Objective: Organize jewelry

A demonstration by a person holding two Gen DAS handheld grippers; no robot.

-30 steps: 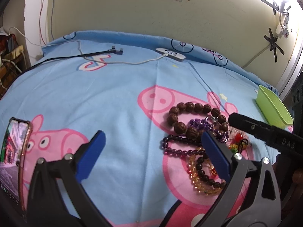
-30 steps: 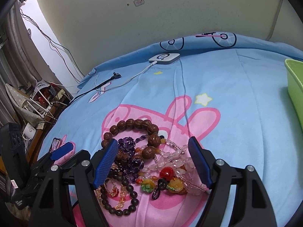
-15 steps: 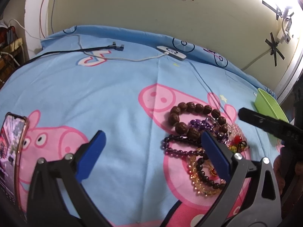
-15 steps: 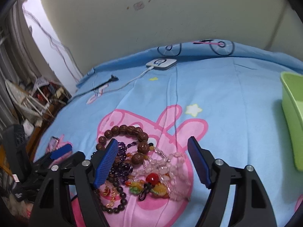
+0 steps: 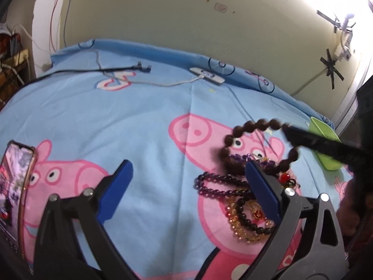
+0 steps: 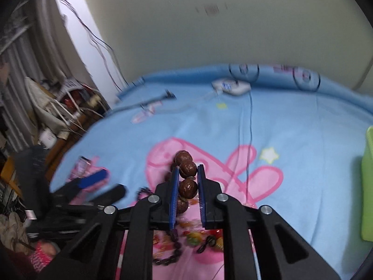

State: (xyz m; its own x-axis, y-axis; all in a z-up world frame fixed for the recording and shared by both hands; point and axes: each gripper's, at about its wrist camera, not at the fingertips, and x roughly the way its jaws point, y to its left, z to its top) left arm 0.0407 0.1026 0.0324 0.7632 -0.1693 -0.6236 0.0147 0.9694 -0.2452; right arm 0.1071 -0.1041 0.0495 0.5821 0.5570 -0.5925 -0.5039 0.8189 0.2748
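Observation:
My right gripper (image 6: 188, 171) is shut on a bracelet of large brown wooden beads (image 6: 187, 168) and holds it lifted above the bed. In the left wrist view the brown bead bracelet (image 5: 254, 126) hangs as a raised loop from the right gripper's dark finger (image 5: 310, 140). Below it a pile of jewelry lies on the pink pig print: a dark purple bead strand (image 5: 216, 186), an amber bead bracelet (image 5: 242, 228) and a red charm (image 5: 283, 177). My left gripper (image 5: 188, 186) is open and empty, left of the pile.
A green tray (image 6: 368, 186) stands at the right edge of the bed, also in the left wrist view (image 5: 324, 137). A phone (image 5: 14, 186) lies at the left. A white charger (image 5: 207, 75) and cables lie near the wall. Clutter stands beside the bed at left (image 6: 58, 107).
My right gripper dropped onto the pile, shut on the brown bead bracelet and lifted it off the bed. My left gripper stayed open in place.

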